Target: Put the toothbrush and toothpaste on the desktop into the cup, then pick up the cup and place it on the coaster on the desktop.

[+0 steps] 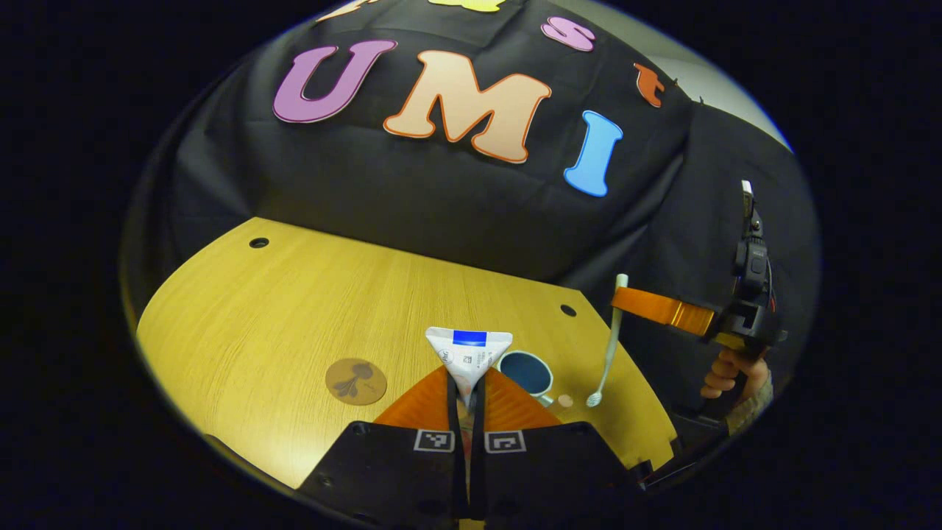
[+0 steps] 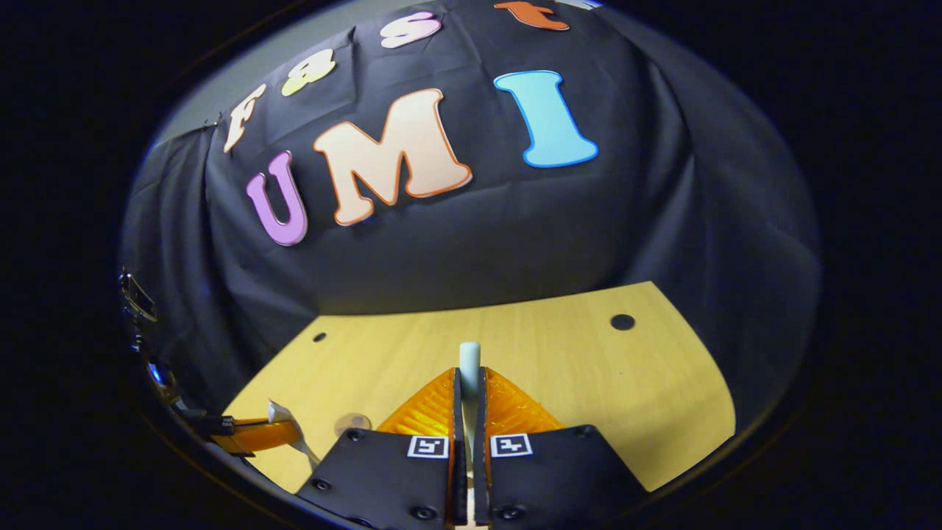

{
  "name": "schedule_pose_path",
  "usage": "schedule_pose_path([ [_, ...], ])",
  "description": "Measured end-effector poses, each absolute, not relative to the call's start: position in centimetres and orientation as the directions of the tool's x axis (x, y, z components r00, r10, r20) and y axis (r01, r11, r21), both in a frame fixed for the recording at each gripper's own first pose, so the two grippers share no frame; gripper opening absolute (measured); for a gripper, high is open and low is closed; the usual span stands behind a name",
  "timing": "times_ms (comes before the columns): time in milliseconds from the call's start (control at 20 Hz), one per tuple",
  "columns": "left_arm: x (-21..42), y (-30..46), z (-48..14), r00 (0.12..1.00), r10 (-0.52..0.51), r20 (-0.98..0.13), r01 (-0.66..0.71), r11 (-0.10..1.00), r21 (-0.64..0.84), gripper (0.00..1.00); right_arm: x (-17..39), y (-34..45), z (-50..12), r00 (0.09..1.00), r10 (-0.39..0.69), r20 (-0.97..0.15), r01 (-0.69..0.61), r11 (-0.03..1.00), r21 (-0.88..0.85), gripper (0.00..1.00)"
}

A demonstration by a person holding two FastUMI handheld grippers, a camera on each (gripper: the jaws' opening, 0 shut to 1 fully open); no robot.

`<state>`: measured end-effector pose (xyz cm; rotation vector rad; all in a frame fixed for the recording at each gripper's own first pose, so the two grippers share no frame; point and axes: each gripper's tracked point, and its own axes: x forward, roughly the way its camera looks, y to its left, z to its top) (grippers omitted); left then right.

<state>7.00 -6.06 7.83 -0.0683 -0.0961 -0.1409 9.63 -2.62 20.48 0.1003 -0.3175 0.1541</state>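
Observation:
My left gripper [image 1: 466,377] is shut on a white toothpaste tube [image 1: 469,350] with a blue band, its flat end pointing away from me. Just right of the tube, a dark blue cup [image 1: 527,372] stands on the wooden desktop [image 1: 294,309]. A round brown coaster [image 1: 355,380] lies to the left. Farther right, the right gripper [image 1: 620,299] holds a pale toothbrush [image 1: 610,346] near its handle end, head hanging down beside the cup. In the right gripper view, my right gripper [image 2: 469,379] is shut on the toothbrush handle [image 2: 469,358]. The left gripper [image 2: 257,434] appears low at the left.
A hand [image 1: 725,374] holds the right gripper beyond the table's right edge. A small pale disc [image 1: 565,400] lies near the cup. Round holes [image 1: 258,242] [image 1: 567,310] mark the desktop's back corners. The black cloth wall rises close behind the table.

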Motion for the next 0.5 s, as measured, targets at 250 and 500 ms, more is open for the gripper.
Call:
schedule_pose_path([
  [250, 7.1, -6.1, 8.7, 0.982, -0.132, 0.135, 0.142, 0.988, -0.064, 0.01, 10.7, 0.1, 23.0, 0.872, 0.238, 0.427, -0.267, 0.964, 0.01, 0.07],
  [500, 6.5, -6.3, 9.7, 0.974, -0.138, 0.182, 0.154, 0.985, -0.076, 0.0, 12.4, 1.3, 22.8, 0.813, 0.303, 0.498, -0.3, 0.95, -0.088, 0.06],
])
